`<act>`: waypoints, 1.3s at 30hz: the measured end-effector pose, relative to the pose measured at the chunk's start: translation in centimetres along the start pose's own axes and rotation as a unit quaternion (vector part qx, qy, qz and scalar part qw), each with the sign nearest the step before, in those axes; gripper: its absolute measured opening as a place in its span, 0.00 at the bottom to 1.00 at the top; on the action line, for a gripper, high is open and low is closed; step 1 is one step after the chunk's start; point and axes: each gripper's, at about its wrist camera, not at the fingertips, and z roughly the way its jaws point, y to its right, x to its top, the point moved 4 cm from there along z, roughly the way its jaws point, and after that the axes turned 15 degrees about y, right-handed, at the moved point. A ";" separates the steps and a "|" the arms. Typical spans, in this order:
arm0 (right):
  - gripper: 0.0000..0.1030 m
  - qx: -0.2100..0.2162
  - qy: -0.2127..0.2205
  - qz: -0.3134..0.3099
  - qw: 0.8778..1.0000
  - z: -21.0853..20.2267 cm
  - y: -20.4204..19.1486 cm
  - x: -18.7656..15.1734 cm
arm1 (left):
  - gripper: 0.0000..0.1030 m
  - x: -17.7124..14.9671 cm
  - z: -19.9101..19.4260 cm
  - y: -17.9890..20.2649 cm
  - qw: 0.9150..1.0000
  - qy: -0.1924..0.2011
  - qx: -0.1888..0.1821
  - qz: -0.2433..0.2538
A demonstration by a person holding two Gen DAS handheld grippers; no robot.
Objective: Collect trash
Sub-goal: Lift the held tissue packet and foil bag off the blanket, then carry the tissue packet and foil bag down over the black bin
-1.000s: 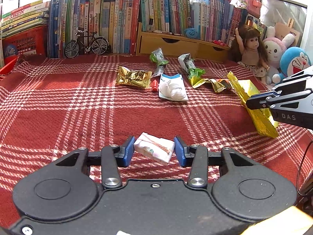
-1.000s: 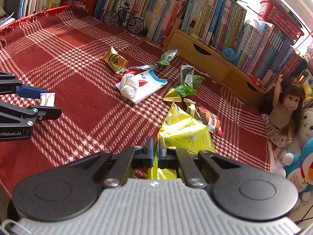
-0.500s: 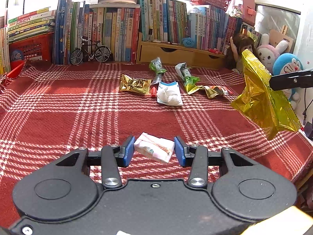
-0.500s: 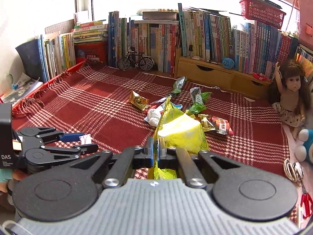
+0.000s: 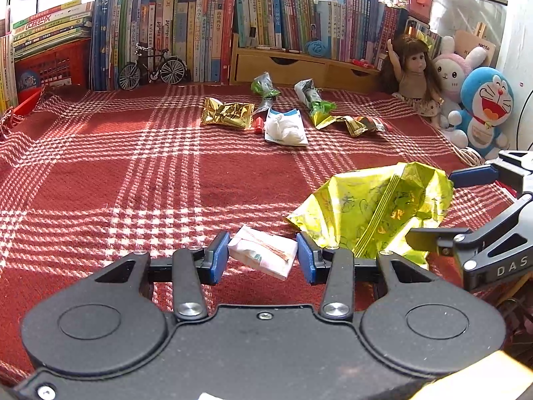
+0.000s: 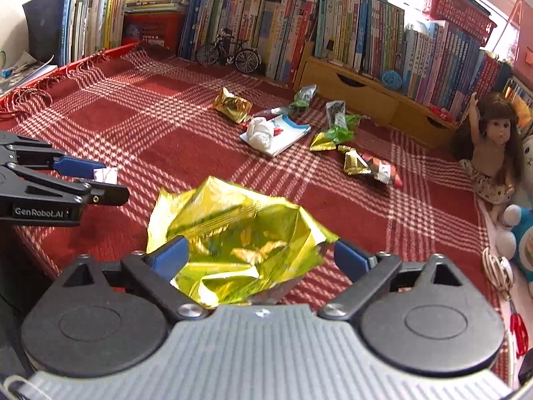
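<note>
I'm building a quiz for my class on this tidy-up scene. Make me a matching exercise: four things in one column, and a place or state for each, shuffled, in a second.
Things:
1. crumpled yellow foil bag
2. small white folded wrapper
3. miniature black bicycle
4. gold foil snack packet

Places or states:
A. standing in front of the row of books
B. clamped in the left gripper
C. flat on the red plaid cloth, far side
D. between the opening jaws of the right gripper

Pairs: 1-D, 2-B, 3-A, 4-C
</note>
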 end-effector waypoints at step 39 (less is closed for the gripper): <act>0.06 0.114 0.022 0.138 0.984 -5.4 -1.4 -1.5 | 0.40 -2.2 -5.5 1.8 1.000 -0.006 -0.022 0.006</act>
